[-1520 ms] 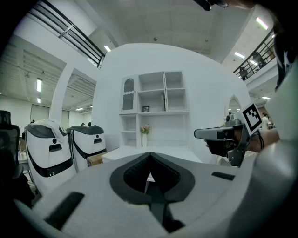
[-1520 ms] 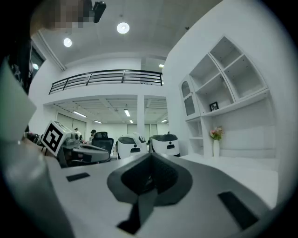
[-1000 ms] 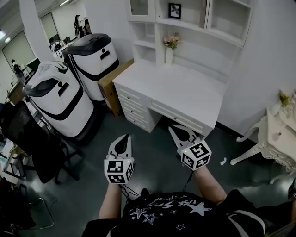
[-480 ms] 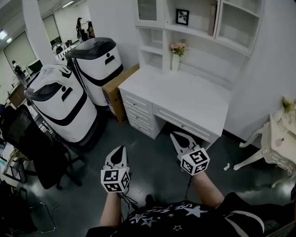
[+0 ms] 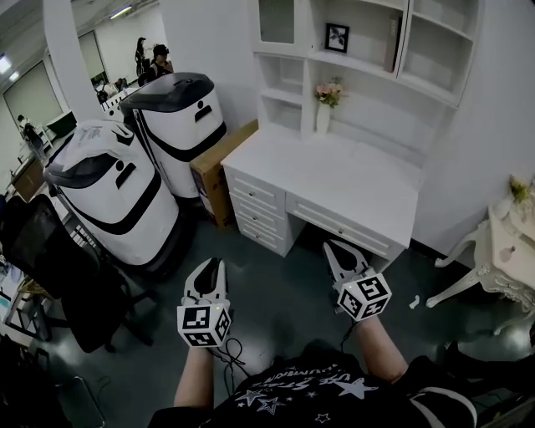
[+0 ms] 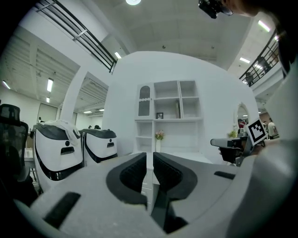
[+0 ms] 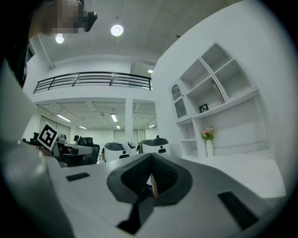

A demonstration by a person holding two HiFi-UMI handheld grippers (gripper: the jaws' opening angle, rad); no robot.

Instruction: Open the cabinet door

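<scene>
White shelving (image 5: 368,50) stands over a desk (image 5: 334,180); the cabinet door (image 5: 276,21) is seen shut at its upper left, well apart from both grippers. The left gripper (image 5: 211,266) has just been opened to a narrow gap with nothing between its jaws, while the right gripper (image 5: 336,248) is held pressed together and empty. The approach is judged to be in hand, and the door's edge or handle must next be reached and caught.

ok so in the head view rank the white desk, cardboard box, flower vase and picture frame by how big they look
1. white desk
2. cardboard box, partly hidden behind a white machine
3. flower vase and picture frame look about alike, both small and far off, so no ranking between them
</scene>
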